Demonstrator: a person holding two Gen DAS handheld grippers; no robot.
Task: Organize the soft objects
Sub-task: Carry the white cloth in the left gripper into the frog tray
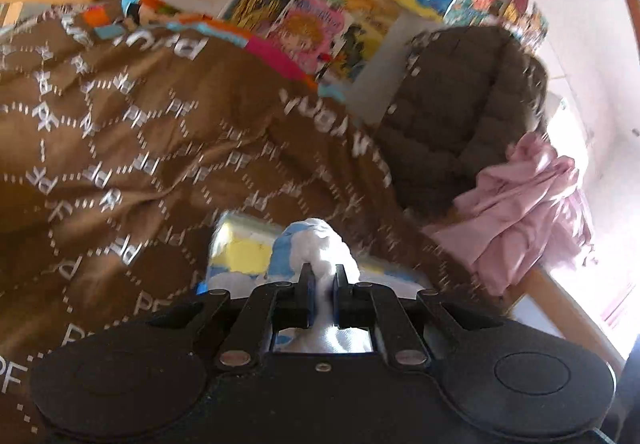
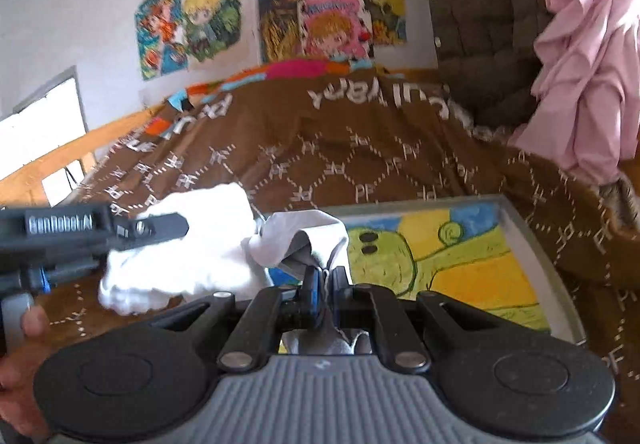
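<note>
Between the nearly closed fingers of the left gripper [image 1: 323,274] and right gripper [image 2: 325,278], white cloth [image 2: 224,244] sits pinched above the brown blanket [image 2: 360,148].

Soft white cloth [image 2: 192,244], matt brown blanket [image 2: 360,148]

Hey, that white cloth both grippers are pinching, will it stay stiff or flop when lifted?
Probably floppy: the white cloth already folds and droops between the right gripper and left gripper. Likely light, since thin folds hold up unsupported. It looks soft, unlikely to slide from shut jaws.
</note>
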